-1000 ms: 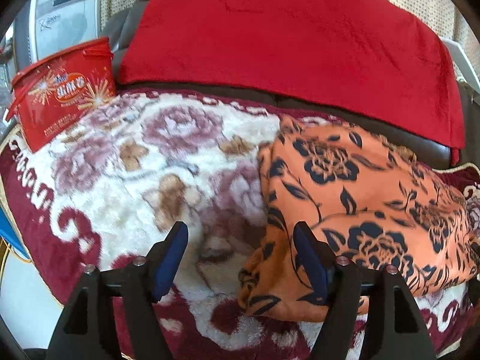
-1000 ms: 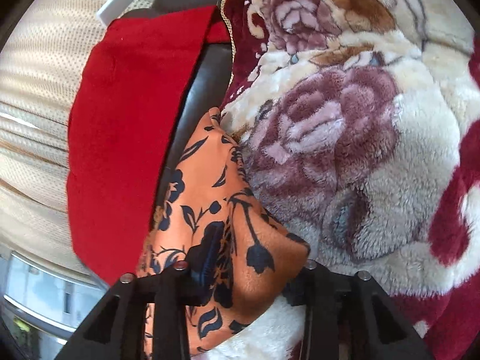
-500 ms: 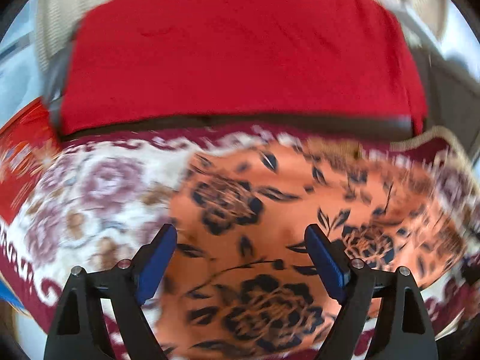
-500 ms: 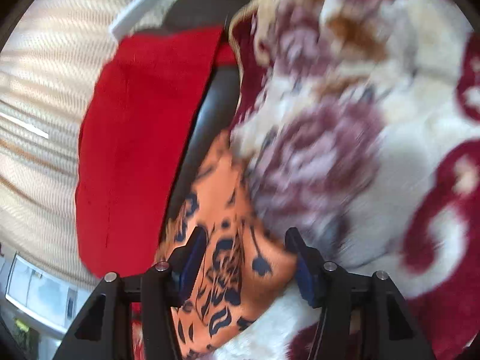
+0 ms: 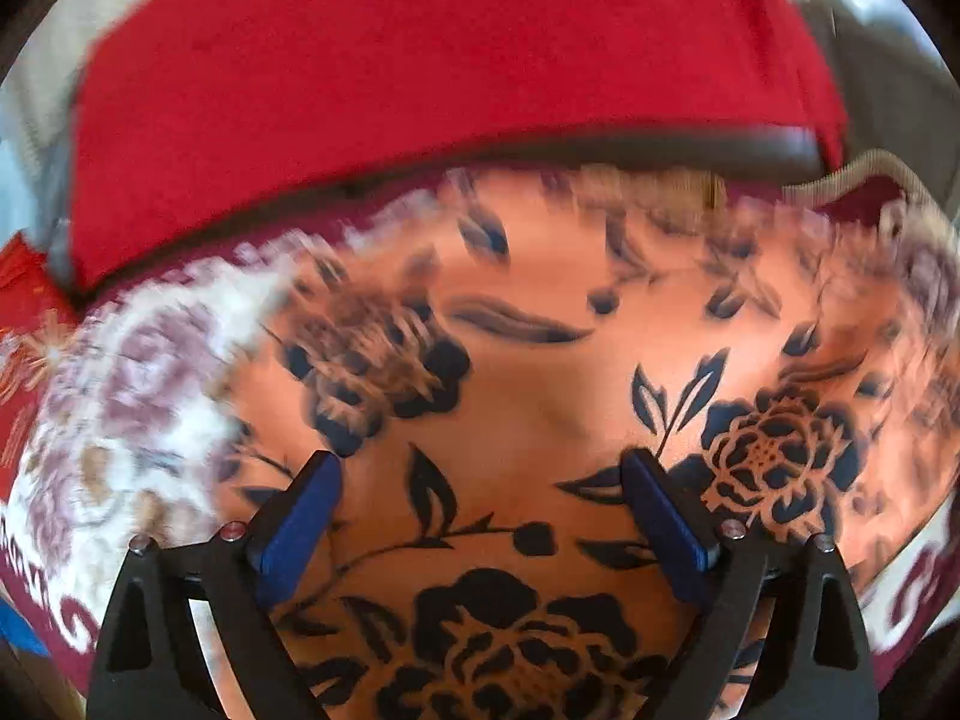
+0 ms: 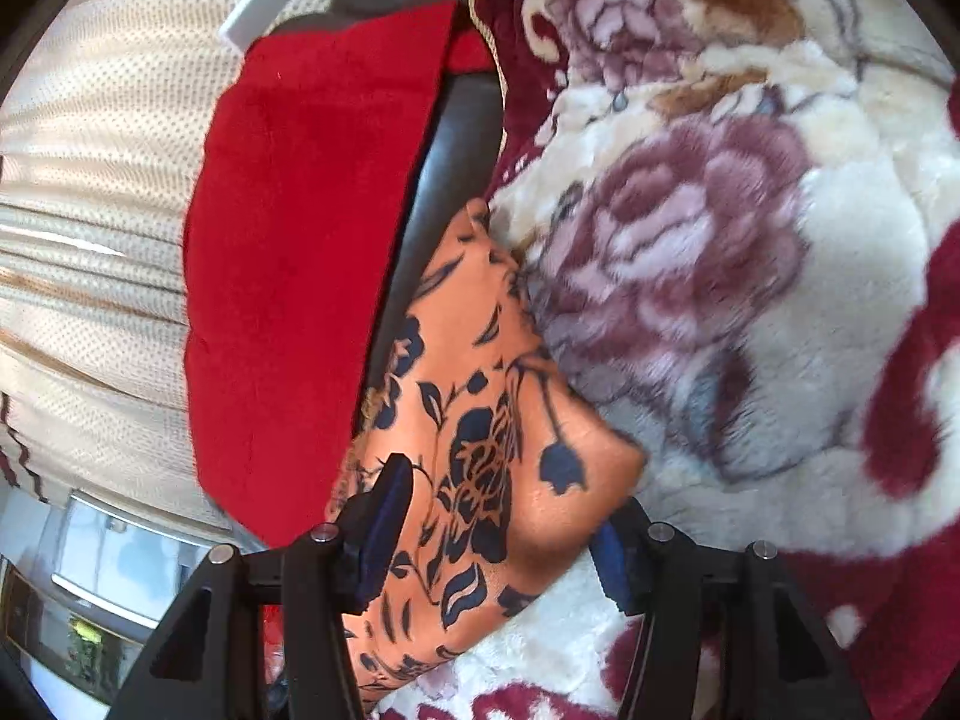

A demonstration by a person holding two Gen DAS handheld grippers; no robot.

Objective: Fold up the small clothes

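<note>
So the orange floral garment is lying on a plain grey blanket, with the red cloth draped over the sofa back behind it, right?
Not quite. The blanket under the orange floral garment is cream and maroon with a rose pattern, not plain grey; the right wrist view shows it clearly. The red cloth is indeed behind.

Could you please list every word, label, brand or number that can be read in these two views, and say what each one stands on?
None can be read.
The red printed container at the left edge of the left wrist view is motion-blurred and mostly cut off; only starburst shapes show, no legible letters.
The orange floral garment, the floral blanket and the red cloth carry patterns only, no text.
</note>
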